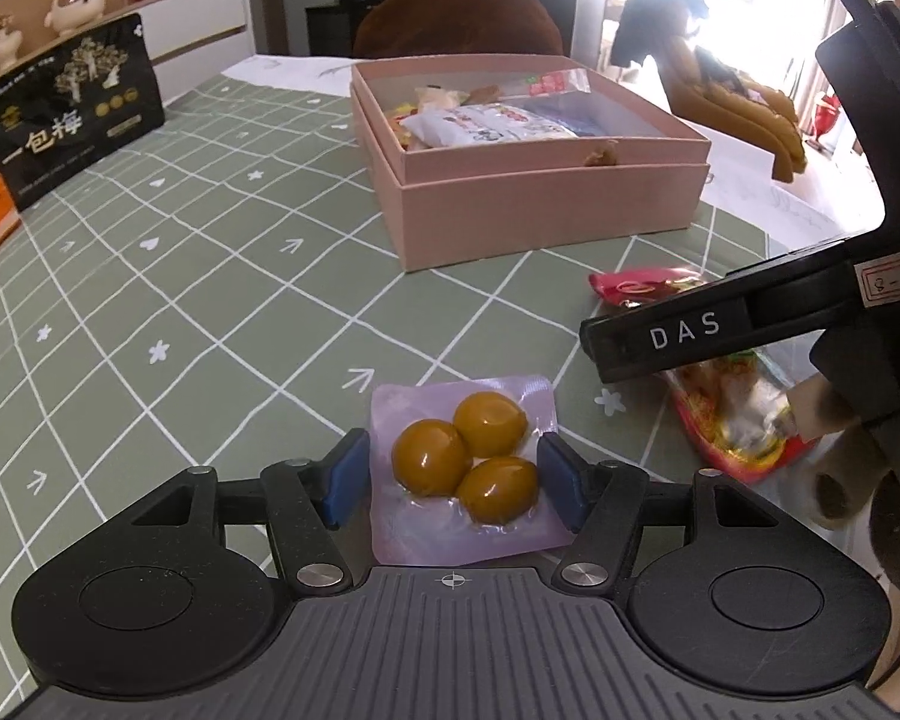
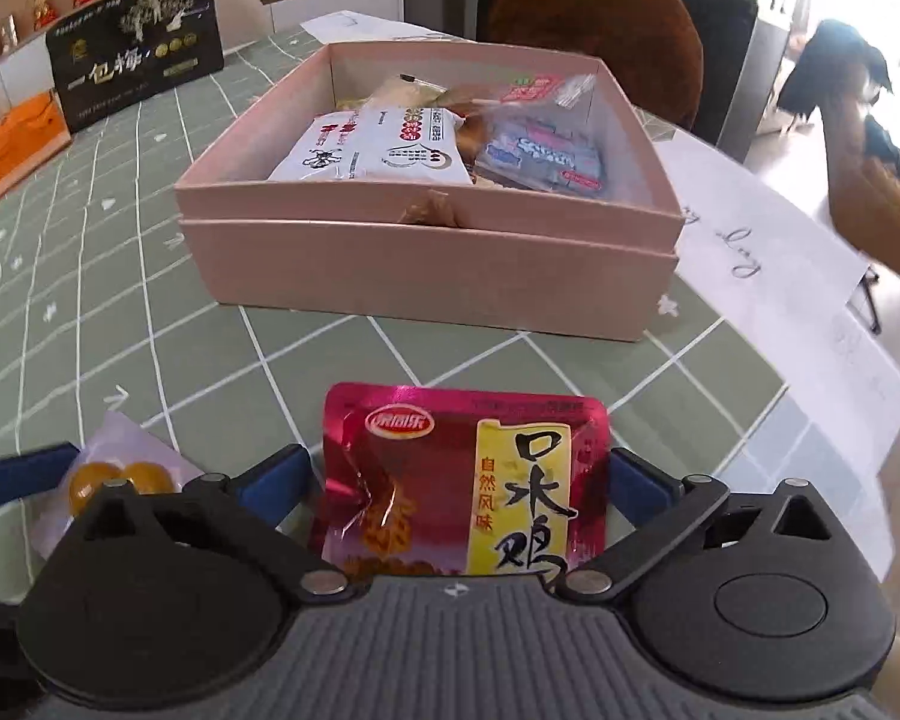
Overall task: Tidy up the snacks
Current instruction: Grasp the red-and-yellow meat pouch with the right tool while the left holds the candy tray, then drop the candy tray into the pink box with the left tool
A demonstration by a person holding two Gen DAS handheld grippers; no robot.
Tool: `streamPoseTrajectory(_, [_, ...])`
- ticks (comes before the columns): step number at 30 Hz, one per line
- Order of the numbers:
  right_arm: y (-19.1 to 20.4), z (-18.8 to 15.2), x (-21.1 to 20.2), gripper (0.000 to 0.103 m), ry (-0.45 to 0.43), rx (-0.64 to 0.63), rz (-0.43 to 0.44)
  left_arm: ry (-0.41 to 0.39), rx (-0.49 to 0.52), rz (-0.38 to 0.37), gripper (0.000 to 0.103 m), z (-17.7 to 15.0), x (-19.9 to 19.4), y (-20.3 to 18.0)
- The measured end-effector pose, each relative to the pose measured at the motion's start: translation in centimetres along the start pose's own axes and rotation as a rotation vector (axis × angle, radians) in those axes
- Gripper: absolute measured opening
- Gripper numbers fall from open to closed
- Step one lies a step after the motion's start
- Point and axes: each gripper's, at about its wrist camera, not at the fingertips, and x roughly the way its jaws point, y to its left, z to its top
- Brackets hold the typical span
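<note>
- Two packets are straddled at once: the left tongs (image 1: pixel 453 483) stand spread around a clear vacuum pouch of three yolks (image 1: pixel 463 461), pads just beside its edges, no squeeze seen; the right tongs (image 2: pixel 459 489) stand spread around a red chicken snack pack (image 2: pixel 456 480), nothing gripped yet.
- Both packets lie flat on the green gridded surface (image 1: pixel 180 276), toward its near edge, in front of the pink box (image 2: pixel 426 264), which is already partly filled with wrapped snacks.
- Risk judged: the yolk pouch is slick and thin; if only its film border is pinched, it could slide out or fold, and a hard squeeze on the yolks could burst the seal.
- Risk judged: the red pack is glossy and puffed; a shallow bite could let it slip on lifting.
- Risk judged: the two tools sit close together, the right one's body overhanging a third wrapper (image 1: pixel 744 420); a collision or a dragged wrapper is possible if both are raised together.
- The box's near wall could be caught by a low carry.
</note>
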Motion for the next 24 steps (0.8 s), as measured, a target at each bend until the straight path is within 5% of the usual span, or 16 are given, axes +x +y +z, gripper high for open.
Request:
streamPoseTrajectory(6, [-0.2,-0.5,-1.3,0.087,0.024,-0.037,0.022,0.013,-0.002,0.014,0.080,0.9,0.9,0.0])
streamPoseTrajectory(14, [-1.3,-2.6,-3.5,0.078,0.006,-0.035,0.019,0.001,0.008,-0.011,0.091,0.8,1.4,0.0])
streamPoseTrajectory(18, [-2.2,-2.4,-4.1,0.070,0.016,0.006,0.037,-0.005,0.021,-0.005,0.089,0.5,1.1,-0.3])
streamPoseTrajectory(20, [-2.9,-2.5,-4.6,0.069,0.013,0.034,0.052,-0.016,0.023,-0.001,0.076,0.3,0.7,-0.4])
streamPoseTrajectory(24, [-3.9,-2.6,-5.8,0.066,-0.004,0.079,0.070,-0.022,-0.014,-0.023,0.073,-0.2,-0.1,-0.4])
